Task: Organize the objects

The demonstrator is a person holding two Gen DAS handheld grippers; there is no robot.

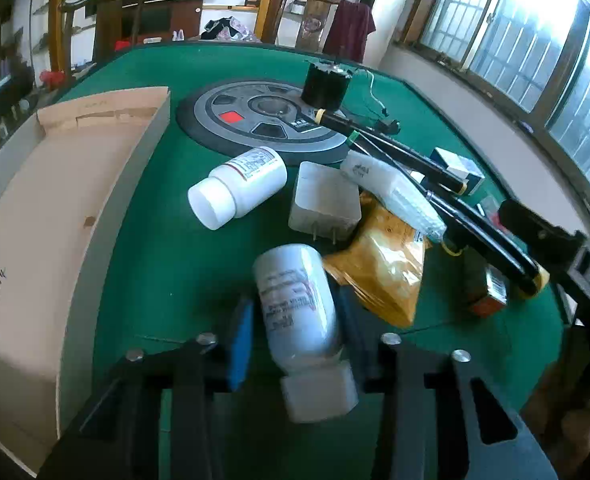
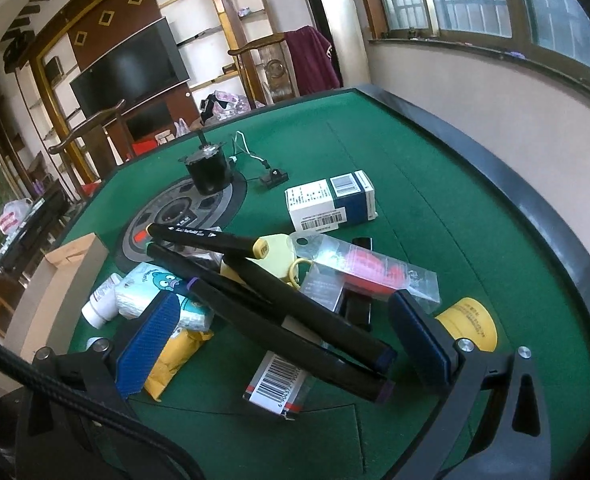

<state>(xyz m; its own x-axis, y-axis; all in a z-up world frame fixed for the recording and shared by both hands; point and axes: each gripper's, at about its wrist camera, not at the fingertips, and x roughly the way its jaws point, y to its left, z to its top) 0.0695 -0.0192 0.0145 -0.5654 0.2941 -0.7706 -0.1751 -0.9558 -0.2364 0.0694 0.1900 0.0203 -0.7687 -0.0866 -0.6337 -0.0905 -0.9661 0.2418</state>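
Note:
My left gripper (image 1: 297,338) is shut on a white pill bottle (image 1: 299,304), with a blue pad on each side of its body. The bottle is tilted, and its cap (image 1: 319,396) points back at the camera. A second white bottle (image 1: 239,186) lies on the green table (image 1: 155,272) just beyond, next to a white plug adapter (image 1: 325,200). My right gripper (image 2: 285,340) stands open over the pile. Several black markers (image 2: 275,308) lie between its blue pads (image 2: 147,344), and neither pad touches them.
An open cardboard box (image 1: 55,220) stands at the left. The pile also holds a yellow packet (image 1: 379,272), a tissue pack (image 2: 155,288), a blue-and-white carton (image 2: 331,200), a clear pack with red contents (image 2: 367,272) and a barcoded box (image 2: 275,388). A black motor (image 2: 209,168) sits on the round centre panel.

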